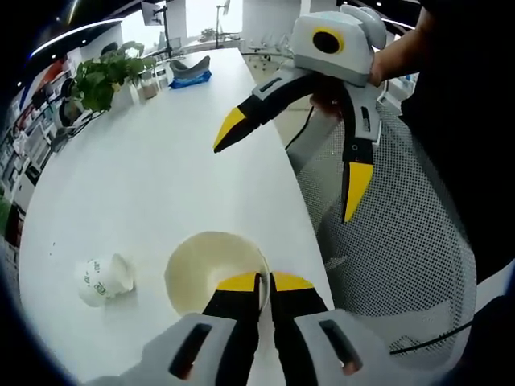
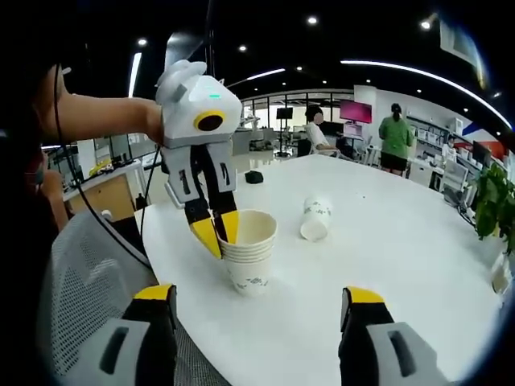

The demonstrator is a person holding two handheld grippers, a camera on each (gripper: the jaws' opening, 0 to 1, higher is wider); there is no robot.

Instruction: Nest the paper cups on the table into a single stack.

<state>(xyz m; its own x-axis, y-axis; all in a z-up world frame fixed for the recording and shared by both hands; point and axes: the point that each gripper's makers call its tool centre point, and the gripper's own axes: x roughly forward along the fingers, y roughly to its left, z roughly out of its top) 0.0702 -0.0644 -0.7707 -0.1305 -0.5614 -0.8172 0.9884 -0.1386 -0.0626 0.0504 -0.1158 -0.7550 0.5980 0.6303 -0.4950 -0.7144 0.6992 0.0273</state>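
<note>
- The stack of cups (image 2: 249,259) stands upright on the white table (image 2: 402,241), near the edge that faces the mesh chair (image 2: 88,273).
- The left tool (image 2: 217,229) is clenched on the rim of the top cup, one jaw inside the mouth and one outside. In the left gripper view the same pinch shows at the near rim of the stack (image 1: 213,269).
- The right tool (image 2: 253,310) is released, its jaws spread wide. It hangs in the air on the chair side of the stack, grasping nothing, and it also shows from the left gripper view (image 1: 306,145).
- One loose cup (image 2: 315,219) lies on its side beyond the stack, apart from it and farther from the chair edge; in the left gripper view it is the loose cup (image 1: 105,278) beside the stack.
- Judgement: the stack is nearly complete and the loose cup is what remains.
- To do this well, keep the left tool steadying the stack, take the loose cup by its wall near the rim, turn it mouth-up, then lower it straight into the top cup.
- Squeeze lightly, since paper walls will likely crumple.
</note>
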